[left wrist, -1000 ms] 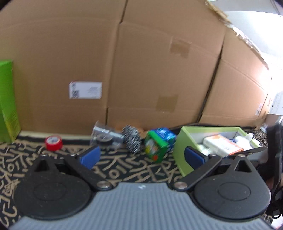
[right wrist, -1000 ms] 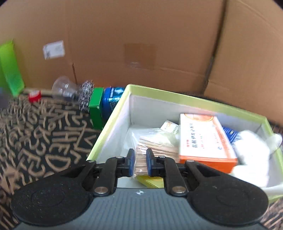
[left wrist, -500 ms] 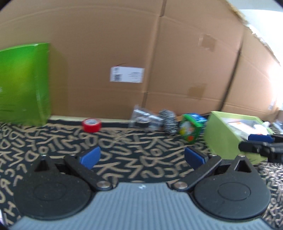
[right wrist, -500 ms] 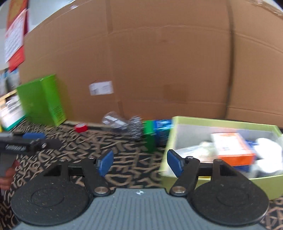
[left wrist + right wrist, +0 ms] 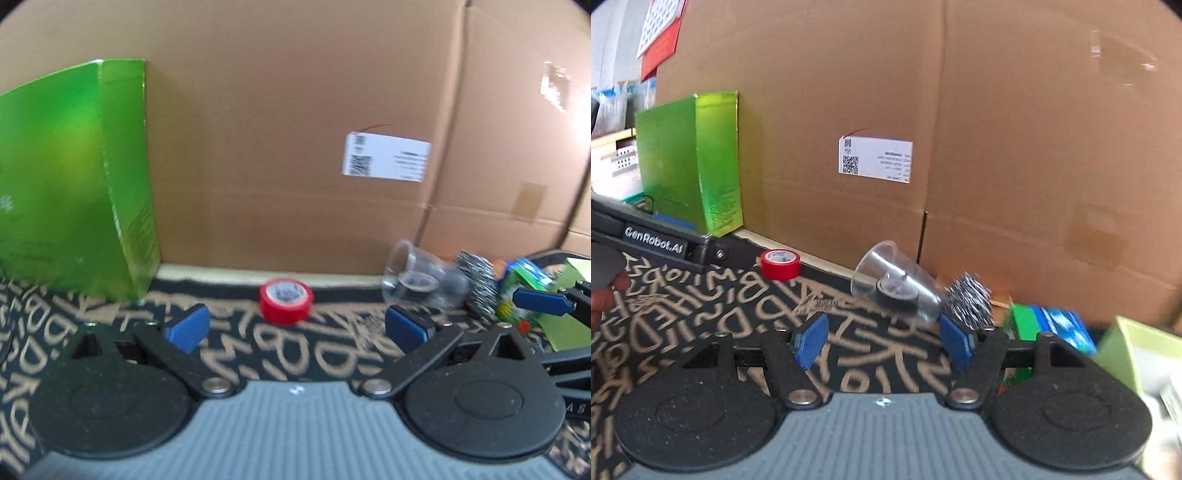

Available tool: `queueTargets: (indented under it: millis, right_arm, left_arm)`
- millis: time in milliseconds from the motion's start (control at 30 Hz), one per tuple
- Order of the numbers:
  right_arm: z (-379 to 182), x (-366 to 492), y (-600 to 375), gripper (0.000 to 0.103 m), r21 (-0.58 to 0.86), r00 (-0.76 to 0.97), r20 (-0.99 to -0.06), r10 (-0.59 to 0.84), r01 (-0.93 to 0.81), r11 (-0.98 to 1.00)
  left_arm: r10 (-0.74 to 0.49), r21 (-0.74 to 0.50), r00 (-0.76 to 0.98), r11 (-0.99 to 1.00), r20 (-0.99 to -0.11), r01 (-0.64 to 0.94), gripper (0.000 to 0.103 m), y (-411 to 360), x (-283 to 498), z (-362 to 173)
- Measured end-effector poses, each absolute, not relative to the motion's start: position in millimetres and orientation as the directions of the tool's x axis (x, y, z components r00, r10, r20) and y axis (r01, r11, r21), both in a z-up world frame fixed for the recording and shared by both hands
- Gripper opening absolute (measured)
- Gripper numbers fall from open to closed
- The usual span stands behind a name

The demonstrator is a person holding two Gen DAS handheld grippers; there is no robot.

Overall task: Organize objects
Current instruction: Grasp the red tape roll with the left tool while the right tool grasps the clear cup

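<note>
A red tape roll (image 5: 286, 300) lies on the patterned cloth just ahead of my left gripper (image 5: 297, 328), which is open and empty. The same tape roll (image 5: 780, 264) shows at the left in the right wrist view. A clear plastic cup (image 5: 895, 284) lies on its side with a black roll inside, a steel scourer (image 5: 967, 299) against it. My right gripper (image 5: 882, 341) is open and empty, a short way in front of the cup. A green and blue packet (image 5: 1049, 325) sits beside the light green bin (image 5: 1123, 350) at the right.
Large cardboard boxes (image 5: 295, 129) wall the back. A tall green box (image 5: 74, 199) stands at the left against them. The other gripper's arm (image 5: 657, 242) and a hand (image 5: 602, 291) reach in from the left in the right wrist view.
Both grippers have swung left, away from the light green bin. The right gripper, shut inside the bin a second ago, opened. The red tape roll now lies right ahead of the left gripper.
</note>
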State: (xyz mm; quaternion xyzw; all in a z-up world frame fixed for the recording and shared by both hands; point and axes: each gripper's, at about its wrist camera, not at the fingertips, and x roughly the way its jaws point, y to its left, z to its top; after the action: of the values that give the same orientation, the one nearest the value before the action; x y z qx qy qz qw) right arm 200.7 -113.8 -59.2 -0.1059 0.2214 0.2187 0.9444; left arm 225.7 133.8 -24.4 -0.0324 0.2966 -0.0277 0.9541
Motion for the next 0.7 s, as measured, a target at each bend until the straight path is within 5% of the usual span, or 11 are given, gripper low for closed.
queueTargets:
  millis: [433, 467, 600, 700]
  right_arm:
    - [-88, 277, -76, 0.074, -0.348, 0.817, -0.517, 0.256, -0.474, 0.809]
    - [-87, 275, -76, 0.069, -0.354, 0.816, -0.523, 0.245, -0.470, 0.809]
    - [-63, 270, -80, 0.061, -0.241, 0.754, -0.602, 0.264, -0.486, 0.840]
    - [-45, 264, -85, 0.059, -0.139, 0.677, -0.677, 0.288, -0.502, 0.854]
  left_arm:
    - [-0.093, -0.067, 0.767, 0.996, -0.634, 0.065, 0.103, 129, 305, -64]
    - [-0.099, -0.077, 0.761, 0.995, -0.641, 0.064, 0.100, 129, 308, -67]
    - [-0.115, -0.079, 0.756, 0.993, -0.645, 0.084, 0.052, 126, 306, -71]
    - [-0.158, -0.120, 0.741, 0.987, -0.653, 0.105, 0.047, 126, 295, -65]
